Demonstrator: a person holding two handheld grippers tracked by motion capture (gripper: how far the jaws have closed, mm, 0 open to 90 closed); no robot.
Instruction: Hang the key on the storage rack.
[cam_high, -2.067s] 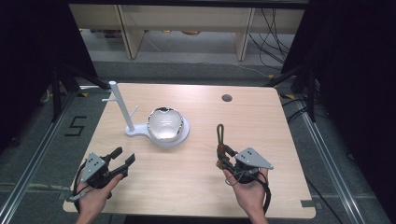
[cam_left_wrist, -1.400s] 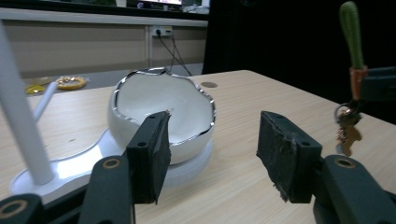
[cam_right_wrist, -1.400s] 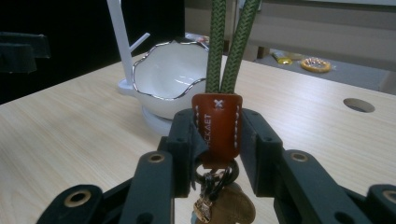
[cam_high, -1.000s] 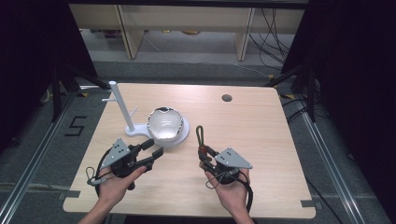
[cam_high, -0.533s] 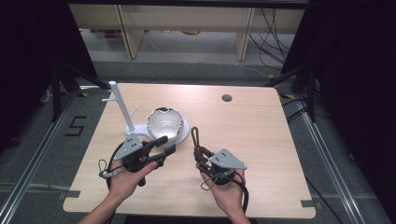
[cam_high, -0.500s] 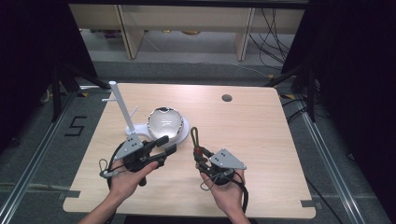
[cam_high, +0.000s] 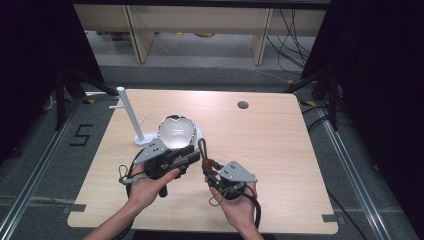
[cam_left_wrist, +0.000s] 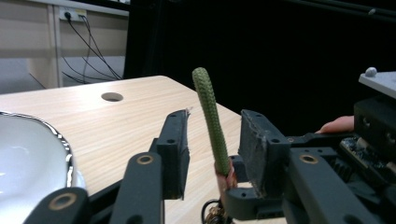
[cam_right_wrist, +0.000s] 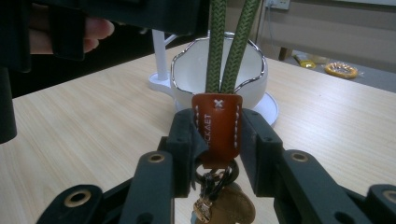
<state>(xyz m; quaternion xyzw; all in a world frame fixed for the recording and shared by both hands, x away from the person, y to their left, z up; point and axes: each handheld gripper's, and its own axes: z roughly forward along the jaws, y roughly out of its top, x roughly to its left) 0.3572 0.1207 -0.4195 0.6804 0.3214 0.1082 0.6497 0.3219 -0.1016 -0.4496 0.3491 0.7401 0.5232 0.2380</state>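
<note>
A keychain with a green cord loop (cam_high: 202, 148), an orange leather tab (cam_right_wrist: 217, 127) and brass keys (cam_right_wrist: 224, 206) stands upright in my right gripper (cam_high: 206, 167). The right gripper (cam_right_wrist: 217, 135) is shut on the leather tab. My left gripper (cam_high: 192, 154) reaches in from the left at the height of the loop. In the left gripper view the cord (cam_left_wrist: 211, 119) rises between the jaws of my left gripper (cam_left_wrist: 215, 140). Those jaws have just been closing, with a gap still on both sides of the cord.
A shiny white bowl (cam_high: 176, 131) sits on a white base just behind the grippers, beside a white post with pegs (cam_high: 127, 112). A round cable hole (cam_high: 243, 105) lies at the table's far side. Bare wood stretches to the right.
My left gripper has travelled right and forward from the table's left front until its jaws straddle the cord loop, and they have narrowed. The right gripper shifted left with the keychain, then held still.
</note>
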